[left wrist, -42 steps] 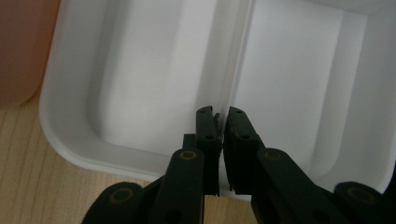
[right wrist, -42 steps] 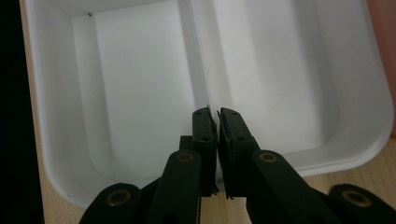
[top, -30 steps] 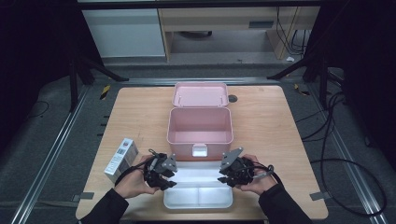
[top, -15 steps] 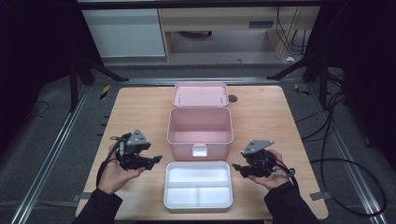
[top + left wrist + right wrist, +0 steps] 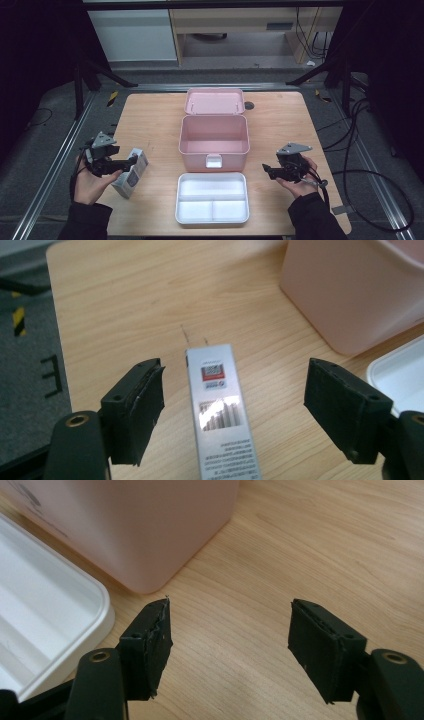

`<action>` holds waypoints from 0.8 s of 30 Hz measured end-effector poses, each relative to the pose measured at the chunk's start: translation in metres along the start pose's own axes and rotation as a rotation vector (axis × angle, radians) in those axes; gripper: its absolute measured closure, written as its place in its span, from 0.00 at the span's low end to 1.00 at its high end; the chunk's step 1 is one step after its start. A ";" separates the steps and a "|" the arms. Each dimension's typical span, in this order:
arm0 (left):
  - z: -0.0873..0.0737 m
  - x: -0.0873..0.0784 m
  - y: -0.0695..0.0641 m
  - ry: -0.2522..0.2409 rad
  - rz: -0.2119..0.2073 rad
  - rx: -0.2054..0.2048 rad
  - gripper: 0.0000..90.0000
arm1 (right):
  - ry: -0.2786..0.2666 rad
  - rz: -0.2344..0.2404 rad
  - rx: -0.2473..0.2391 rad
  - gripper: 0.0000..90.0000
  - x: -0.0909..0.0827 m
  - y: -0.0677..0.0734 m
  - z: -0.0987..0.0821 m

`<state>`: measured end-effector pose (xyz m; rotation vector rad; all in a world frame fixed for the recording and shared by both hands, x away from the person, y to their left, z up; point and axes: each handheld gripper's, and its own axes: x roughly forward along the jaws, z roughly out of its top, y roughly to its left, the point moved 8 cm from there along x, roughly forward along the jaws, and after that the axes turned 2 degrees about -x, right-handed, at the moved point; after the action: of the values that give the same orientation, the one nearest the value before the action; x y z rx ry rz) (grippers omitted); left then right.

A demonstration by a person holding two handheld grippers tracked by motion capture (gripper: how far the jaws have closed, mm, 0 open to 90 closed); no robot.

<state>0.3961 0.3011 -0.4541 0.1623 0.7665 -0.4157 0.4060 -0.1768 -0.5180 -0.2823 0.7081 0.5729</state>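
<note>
Having left white tray (image 5: 212, 198), both grippers opened empty; left gripper (image 5: 131, 161) over small carton (image 5: 131, 173).

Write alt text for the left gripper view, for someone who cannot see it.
The left gripper has its two black jaws wide open on either side of a small silver carton lying on the wooden table, touching neither side. A pink box and a white tray's corner sit at right.
</note>
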 end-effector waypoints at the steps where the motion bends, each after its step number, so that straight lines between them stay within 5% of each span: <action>1: -0.003 0.002 0.002 0.011 -0.005 -0.004 0.26 | 0.001 -0.004 0.001 0.38 0.001 -0.001 -0.001; 14: -0.026 0.031 0.005 0.159 -0.031 -0.011 0.24 | 0.038 -0.020 0.008 0.37 0.008 -0.008 -0.009; 24: -0.036 0.041 0.006 0.271 -0.002 -0.006 0.37 | 0.057 -0.023 0.007 0.37 0.011 -0.010 -0.011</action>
<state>0.4022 0.3045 -0.5081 0.2153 1.0343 -0.3982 0.4123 -0.1857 -0.5330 -0.3013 0.7606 0.5419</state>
